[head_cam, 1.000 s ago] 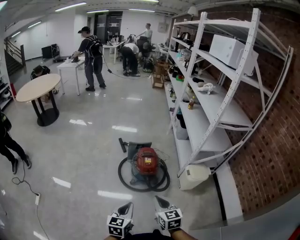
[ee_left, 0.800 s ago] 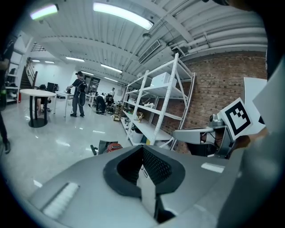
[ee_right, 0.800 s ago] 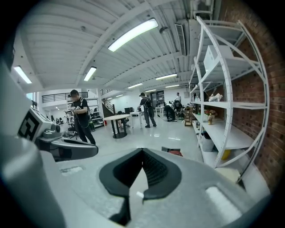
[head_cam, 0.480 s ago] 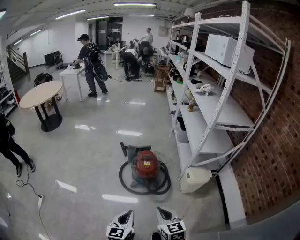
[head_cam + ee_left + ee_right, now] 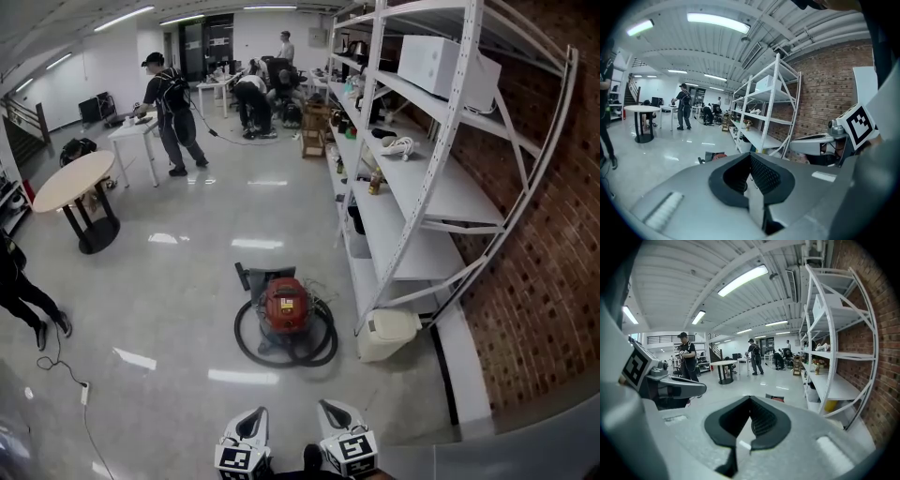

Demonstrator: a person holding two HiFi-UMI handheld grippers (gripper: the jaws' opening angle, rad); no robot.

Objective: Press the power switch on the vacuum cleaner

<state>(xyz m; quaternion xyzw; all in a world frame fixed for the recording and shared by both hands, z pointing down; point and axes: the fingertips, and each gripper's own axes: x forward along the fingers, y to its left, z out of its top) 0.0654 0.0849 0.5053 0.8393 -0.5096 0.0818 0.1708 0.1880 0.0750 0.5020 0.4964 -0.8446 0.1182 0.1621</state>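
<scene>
well, the vacuum [image 5: 285, 307] sits far ahead, well apart from my left claw [image 5: 251, 420] and right claw [image 5: 334, 415], both closed tight on nothing.

Bright ceiling tubes [image 5: 717, 21] w/ glare on floor [image 5: 169, 281] (edges fisheye-bent).

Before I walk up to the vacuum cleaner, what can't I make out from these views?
- Power switch: too small to find on the red vacuum cleaner in the head view.
- Left gripper view: the left gripper itself hides most of the vacuum cleaner.
- Right gripper view: the right gripper hides all but its top.
</scene>
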